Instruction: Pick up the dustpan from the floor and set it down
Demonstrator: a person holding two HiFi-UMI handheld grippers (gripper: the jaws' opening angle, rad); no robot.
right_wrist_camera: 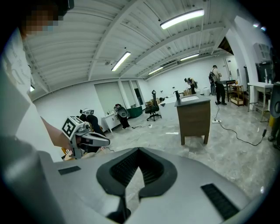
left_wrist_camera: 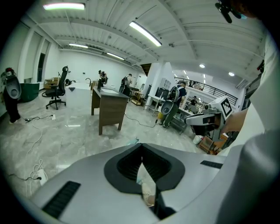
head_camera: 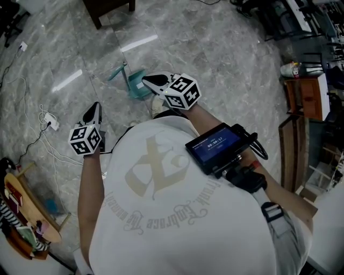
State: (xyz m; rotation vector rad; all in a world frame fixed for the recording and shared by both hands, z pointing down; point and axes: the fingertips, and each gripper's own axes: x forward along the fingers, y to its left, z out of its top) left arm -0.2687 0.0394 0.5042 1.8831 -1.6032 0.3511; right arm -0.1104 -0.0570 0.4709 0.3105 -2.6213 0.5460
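Observation:
The teal dustpan (head_camera: 135, 81) lies on the grey marble floor ahead of the person, its long handle pointing left and away. My right gripper (head_camera: 146, 81) hovers right beside the pan in the head view, jaws shut with nothing between them. My left gripper (head_camera: 95, 105) is lower left of the pan and apart from it, also shut and empty. In the left gripper view, only a teal sliver of the dustpan (left_wrist_camera: 132, 141) shows above the closed jaws of the left gripper (left_wrist_camera: 141, 147). The right gripper (right_wrist_camera: 139, 151) shows closed tips and no dustpan in its own view.
A dark wooden desk (head_camera: 107, 8) stands beyond the pan. A white power strip with cables (head_camera: 51, 122) lies on the floor at left. Wooden shelves (head_camera: 306, 96) stand at right, and a wooden rack with clutter (head_camera: 27, 215) at lower left. People and equipment stand by far benches (left_wrist_camera: 175, 103).

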